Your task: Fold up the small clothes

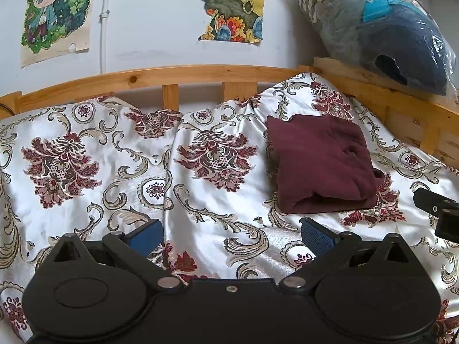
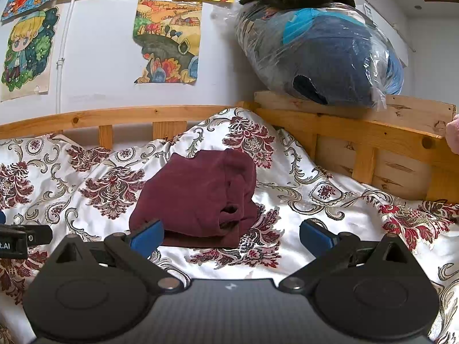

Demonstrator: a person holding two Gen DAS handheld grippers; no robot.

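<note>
Folded maroon garment [image 1: 321,163] lying right of centre in the left wrist view and just left of centre in the right wrist view [image 2: 198,197], on a glossy floral bedspread [image 1: 114,172]. Looks soft, light, limp, probably fleece-like; likely to sag and unfold if lifted by 1 layer only. Best taken at the thick folded edge nearest the cameras, pinching all layers together, or at 2 corners at once.

Left gripper [image 1: 229,236] spread wide, holding nothing, low in the frame and apart from the cloth. Right gripper [image 2: 231,236] likewise spread and empty, its left finger pad [image 2: 147,236] overlapping the garment's near edge in view; contact impossible to confirm.

Satin cover probably slippery and rumpled, so the bundle may slide. Wooden bed rail [image 2: 358,134] close behind, plastic-wrapped bundle [image 2: 318,54] at upper right, drawings [image 2: 169,40] on the wall. Nothing between grippers and garment.
</note>
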